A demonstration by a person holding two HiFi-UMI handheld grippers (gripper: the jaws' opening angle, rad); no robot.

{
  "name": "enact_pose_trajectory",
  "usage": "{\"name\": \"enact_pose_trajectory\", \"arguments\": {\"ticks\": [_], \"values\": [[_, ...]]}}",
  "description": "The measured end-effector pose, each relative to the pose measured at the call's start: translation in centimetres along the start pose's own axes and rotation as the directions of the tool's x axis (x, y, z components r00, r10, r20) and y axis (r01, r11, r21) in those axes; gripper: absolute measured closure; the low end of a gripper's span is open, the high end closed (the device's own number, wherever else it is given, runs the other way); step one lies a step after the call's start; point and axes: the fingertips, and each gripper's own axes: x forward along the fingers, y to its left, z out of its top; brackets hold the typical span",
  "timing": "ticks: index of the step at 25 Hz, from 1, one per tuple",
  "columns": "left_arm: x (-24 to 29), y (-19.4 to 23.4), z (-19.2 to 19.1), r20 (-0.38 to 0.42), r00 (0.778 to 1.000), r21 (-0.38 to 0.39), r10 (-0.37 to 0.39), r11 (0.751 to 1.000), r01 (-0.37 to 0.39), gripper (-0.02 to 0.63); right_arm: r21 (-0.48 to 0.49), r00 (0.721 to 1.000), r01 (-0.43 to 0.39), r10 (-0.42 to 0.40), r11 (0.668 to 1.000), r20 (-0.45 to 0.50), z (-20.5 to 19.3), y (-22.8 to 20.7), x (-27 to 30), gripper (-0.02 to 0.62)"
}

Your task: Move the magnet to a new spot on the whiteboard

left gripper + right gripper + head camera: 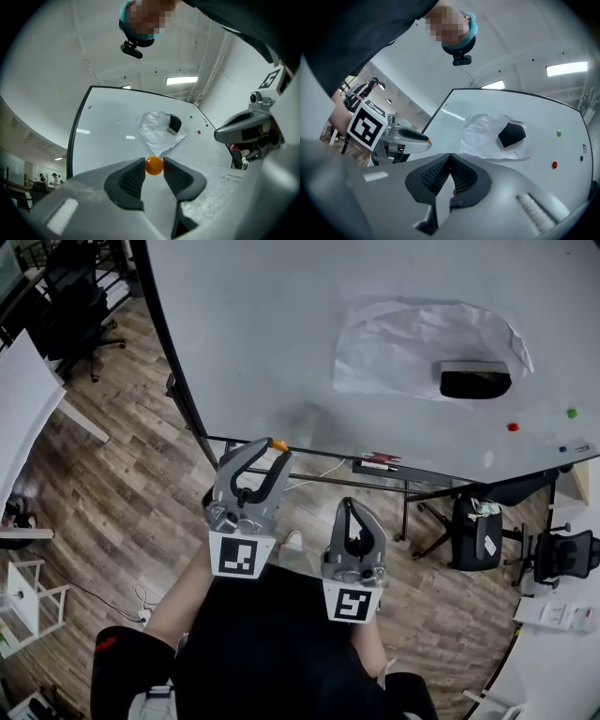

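My left gripper (267, 448) (154, 167) is shut on a small orange round magnet (154, 166) (278, 443), pinched at its fingertips just off the lower edge of the whiteboard (309, 334) (112, 126) (487, 108). My right gripper (354, 510) (450, 159) hangs lower and to the right, jaws closed together with nothing between them. A red magnet (513, 427) (554, 164) (199, 132) and a green magnet (572, 412) (558, 133) (191, 117) stick on the board at its right side.
A crumpled white sheet (412, 343) (487, 136) (154, 131) is fixed to the board under a black eraser (475, 381) (512, 134) (174, 123). The board stand's legs (412, 493), a black bag (473, 532) and office chairs (562, 554) stand on the wooden floor.
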Motion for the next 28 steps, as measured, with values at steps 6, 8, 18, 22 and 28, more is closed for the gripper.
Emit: {"name": "enact_pose_trajectory", "arguments": {"ticks": [6,8,18,22,28], "values": [[-1.6,-0.7,1.1,0.032,0.998,-0.018,-0.062,0.998,0.062,0.476,-0.021,0.998,0.057,-0.057,0.998,-0.014,1.0,0.8,-1.0,0.594],[-2.0,-0.9,1.3,0.04,0.996,-0.026,-0.082,0.996,0.083,0.476,-0.029,0.997,0.078,-0.079,0.997,-0.017,1.3,0.9,-1.2,0.593],[-4.2,-1.5,2.1,0.068,0.985,-0.041,-0.156,0.986,0.159,0.476,-0.052,0.988,0.148,-0.15,0.988,-0.027,2.1,1.7,-2.0,0.594],[-5.1,-1.3,2.1,0.069,0.984,-0.042,-0.163,0.985,0.166,0.476,-0.055,0.987,0.156,-0.158,0.986,-0.024,2.3,2.1,-1.9,0.592],[-5.9,-1.2,1.8,0.067,0.984,-0.051,-0.165,0.984,0.169,0.476,-0.062,0.987,0.158,-0.16,0.985,-0.023,2.6,2.5,-1.7,0.594]]}}
